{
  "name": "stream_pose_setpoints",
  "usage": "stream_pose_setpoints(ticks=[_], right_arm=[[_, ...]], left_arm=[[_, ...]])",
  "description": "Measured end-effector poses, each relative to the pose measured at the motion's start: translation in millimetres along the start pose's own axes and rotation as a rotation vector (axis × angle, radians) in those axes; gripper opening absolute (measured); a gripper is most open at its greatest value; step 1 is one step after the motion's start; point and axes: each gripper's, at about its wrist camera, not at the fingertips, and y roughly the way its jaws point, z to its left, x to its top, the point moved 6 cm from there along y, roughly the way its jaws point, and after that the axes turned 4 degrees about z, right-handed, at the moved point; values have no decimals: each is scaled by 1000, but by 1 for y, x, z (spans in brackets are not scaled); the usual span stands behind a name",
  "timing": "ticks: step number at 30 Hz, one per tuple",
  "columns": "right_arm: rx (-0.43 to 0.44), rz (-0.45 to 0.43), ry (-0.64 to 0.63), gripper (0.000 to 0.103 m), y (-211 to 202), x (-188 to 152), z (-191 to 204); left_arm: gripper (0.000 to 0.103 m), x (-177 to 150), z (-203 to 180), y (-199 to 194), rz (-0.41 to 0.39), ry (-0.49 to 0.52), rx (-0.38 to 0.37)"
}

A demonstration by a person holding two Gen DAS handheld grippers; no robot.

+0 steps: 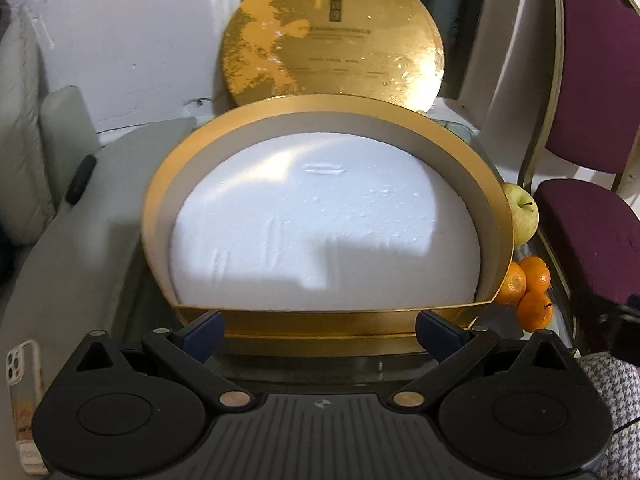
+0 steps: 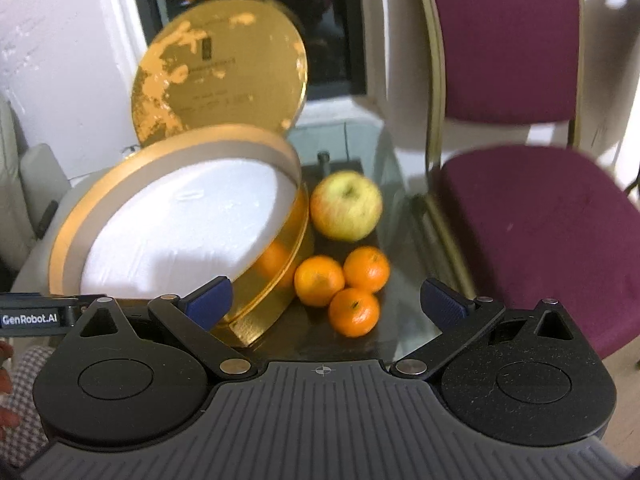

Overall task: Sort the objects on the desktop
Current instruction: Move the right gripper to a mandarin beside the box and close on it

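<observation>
A round gold box point(image 1: 224, 152) sits on the glass counter point(image 2: 404, 320) with its flat front wall facing the cameras, and inside it lies a white foam pad point(image 1: 320, 232) that fills almost the whole floor of the box. Behind the box, its gold lid point(image 1: 332, 36) stands on edge, leaning back toward the white wall point(image 1: 132, 40). The left gripper point(image 1: 319, 330) hovers just in front of the box's flat front wall, its two blue-padded fingers point(image 1: 206, 330) spread wide apart and holding nothing; whether the pads touch the box cannot be told. The right gripper point(image 2: 327, 304) is likewise wide apart and empty, held over the counter to the right of the box, with its left pad in front of the box's front corner. Three tangerines point(image 2: 344, 288) lie clustered together on the glass just beside the right side of the box, between the spread fingers in the right wrist view, and their orange colour reflects in the box's shiny side wall. A yellow-green apple point(image 2: 346, 206) with a reddish blush rests just behind the tangerines, near the box. A maroon chair point(image 2: 532, 220) stands at the right edge of the counter. In the left wrist view a phone point(image 1: 22, 400) in a clear case lies at the lower left.
</observation>
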Motion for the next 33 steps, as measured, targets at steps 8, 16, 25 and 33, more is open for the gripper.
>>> stream_pose_setpoints(ticks=[8, 16, 25, 33], right_arm=[[45, 104, 27, 103, 53, -9, -10], [-107, 196, -109, 90, 84, -18, -11], [-77, 236, -143, 72, 101, -13, -14], [-73, 265, -144, 46, 106, -13, -16]], left_arm=[[102, 2, -10, 31, 80, 43, 32], [92, -6, -6, 51, 168, 16, 26], [94, -3, -11, 44, 159, 27, -2], [93, -8, -9, 42, 170, 41, 47]])
